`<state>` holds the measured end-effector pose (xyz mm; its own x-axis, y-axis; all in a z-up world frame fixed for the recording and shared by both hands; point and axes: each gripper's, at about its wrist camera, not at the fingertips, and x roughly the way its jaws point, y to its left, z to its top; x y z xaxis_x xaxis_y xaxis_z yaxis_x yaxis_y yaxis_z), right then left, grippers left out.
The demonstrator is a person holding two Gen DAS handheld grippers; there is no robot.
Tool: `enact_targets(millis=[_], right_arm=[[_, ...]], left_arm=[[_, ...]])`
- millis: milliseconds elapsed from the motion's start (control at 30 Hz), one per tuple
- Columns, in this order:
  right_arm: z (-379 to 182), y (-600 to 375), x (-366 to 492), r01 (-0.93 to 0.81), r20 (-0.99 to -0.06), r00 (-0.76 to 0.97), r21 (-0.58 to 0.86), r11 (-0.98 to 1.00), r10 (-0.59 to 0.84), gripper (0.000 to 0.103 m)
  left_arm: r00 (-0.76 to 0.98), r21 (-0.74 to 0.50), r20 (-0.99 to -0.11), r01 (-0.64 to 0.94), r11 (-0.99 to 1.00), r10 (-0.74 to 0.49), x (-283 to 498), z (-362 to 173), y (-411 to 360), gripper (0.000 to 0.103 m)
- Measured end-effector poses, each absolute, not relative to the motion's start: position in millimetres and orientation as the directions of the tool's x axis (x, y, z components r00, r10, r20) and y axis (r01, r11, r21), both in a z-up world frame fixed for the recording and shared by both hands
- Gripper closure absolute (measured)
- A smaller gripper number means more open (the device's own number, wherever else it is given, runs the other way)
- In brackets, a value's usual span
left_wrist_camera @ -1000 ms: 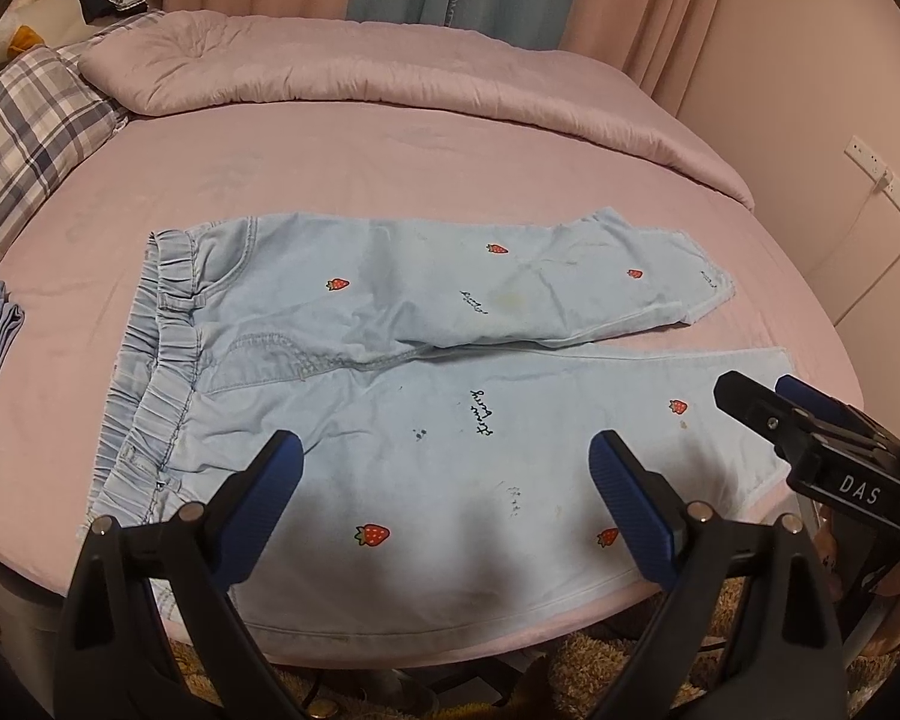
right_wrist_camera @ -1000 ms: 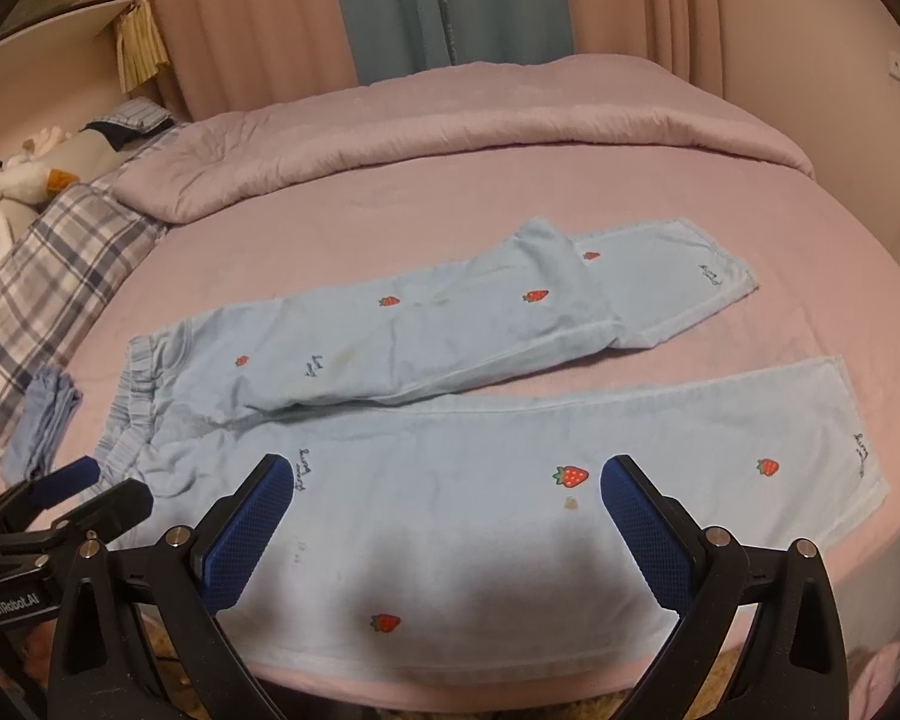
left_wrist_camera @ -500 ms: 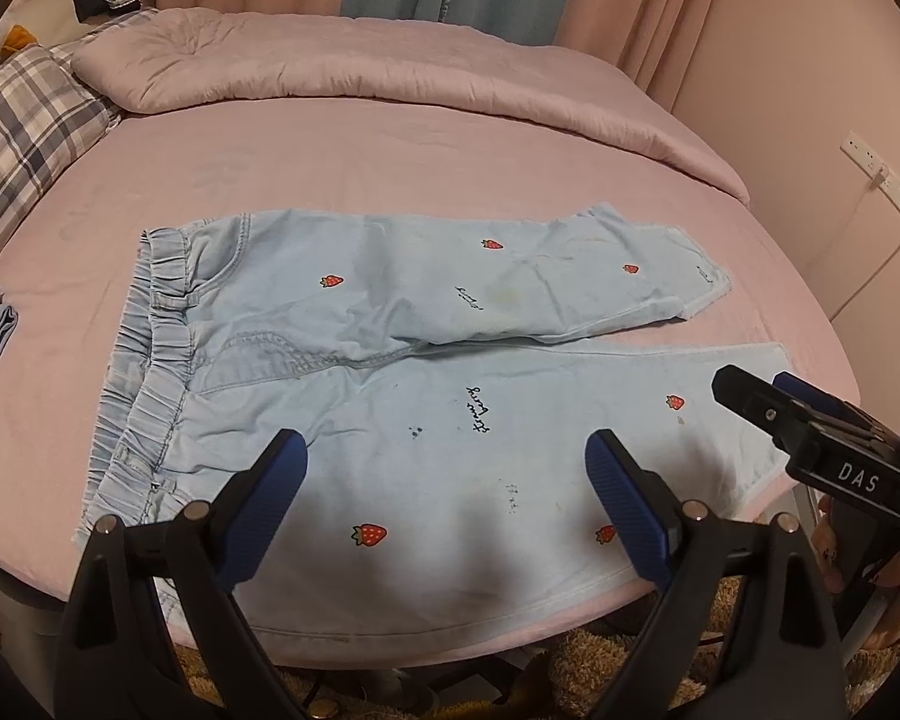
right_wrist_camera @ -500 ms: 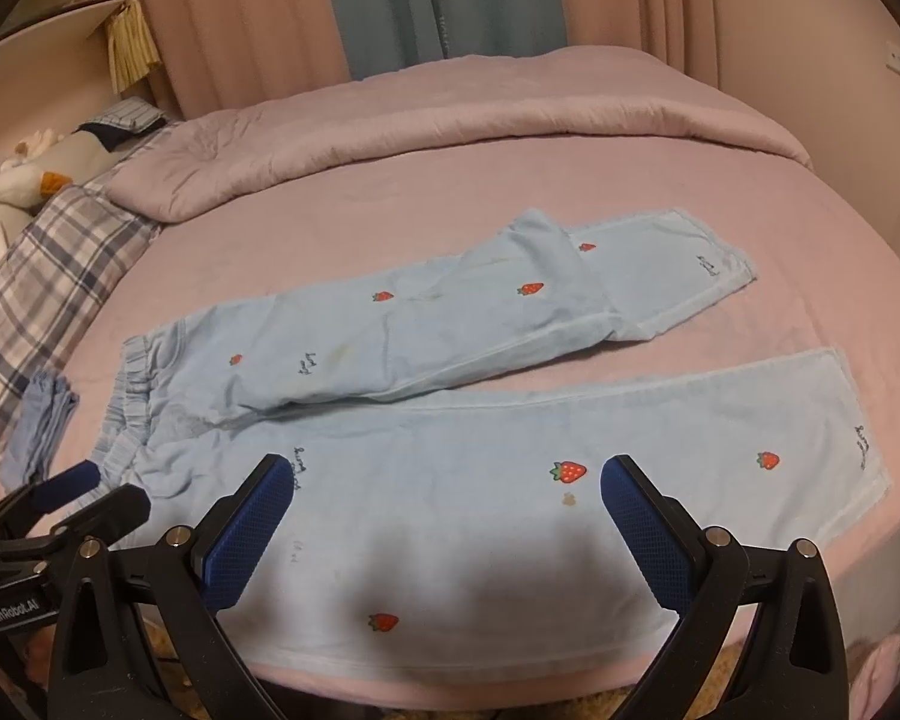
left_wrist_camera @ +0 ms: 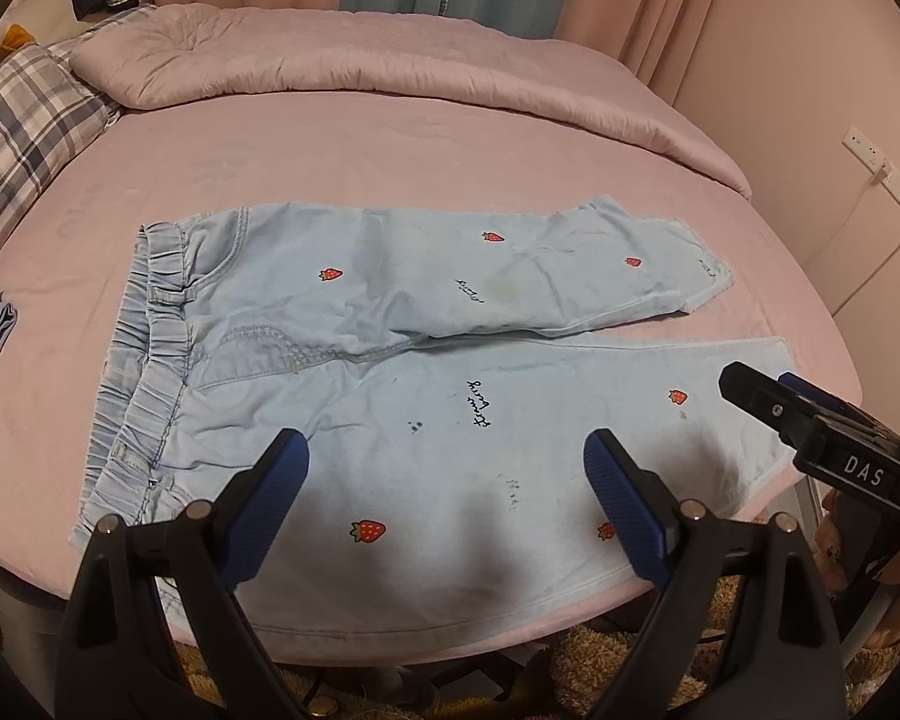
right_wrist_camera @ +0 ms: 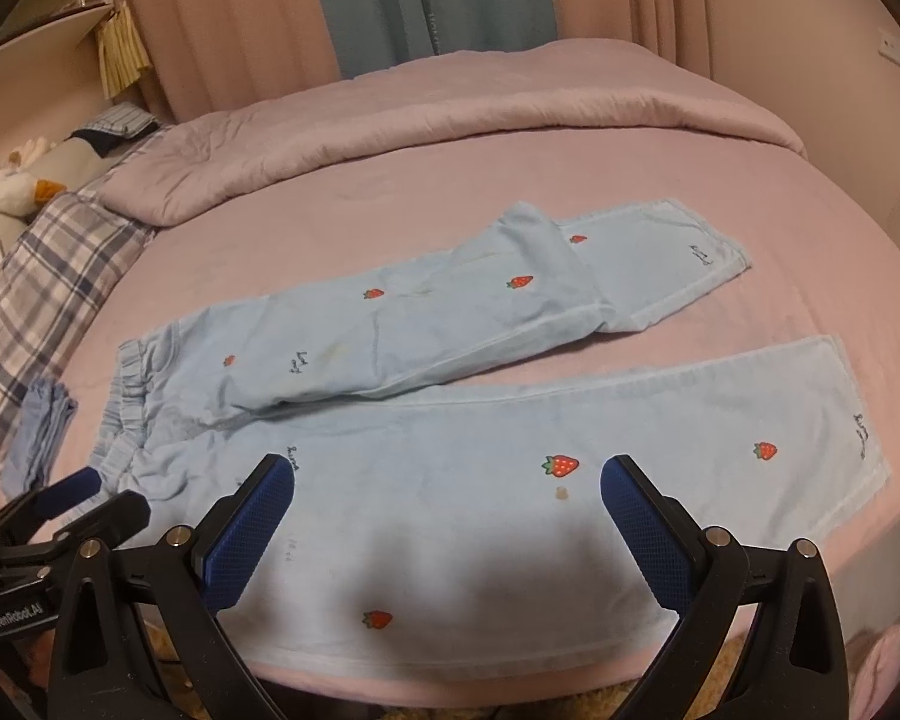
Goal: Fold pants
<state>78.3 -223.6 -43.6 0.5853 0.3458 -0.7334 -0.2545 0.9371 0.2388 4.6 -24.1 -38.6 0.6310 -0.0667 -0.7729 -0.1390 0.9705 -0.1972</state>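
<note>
**Pants laid out flat, both grippers wide open above the near leg**

So the light blue pants (left_wrist_camera: 390, 372) with the little strawberries were spread across the pink bed (left_wrist_camera: 330, 150), waistband out at 9 o'clock and hems toward 3. The far leg was folded back over itself and angled up toward 2 o'clock, apart from the near leg, which ran straight along the bed's front edge.

The left gripper (left_wrist_camera: 444, 498) was spread wide with nothing between its blue pads, over the near leg's thigh. The right gripper (right_wrist_camera: 447, 516) was the same: wide apart and holding nothing, over the near leg further along.

A rumpled pink duvet (right_wrist_camera: 450, 114) sat at 12 o'clock, with a plaid pillow (left_wrist_camera: 24, 120) around 10.
</note>
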Motion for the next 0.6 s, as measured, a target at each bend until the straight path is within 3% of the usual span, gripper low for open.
enact_targets(millis=[600], right_arm=[[-48.6,-236.5,80.5,-0.216,-0.745,0.579,0.251,0.944,0.331,0.001]], left_arm=[[0.616,-0.201,-0.784,-0.142,0.969,-0.073,6.0,-41.2,-23.6,0.015]])
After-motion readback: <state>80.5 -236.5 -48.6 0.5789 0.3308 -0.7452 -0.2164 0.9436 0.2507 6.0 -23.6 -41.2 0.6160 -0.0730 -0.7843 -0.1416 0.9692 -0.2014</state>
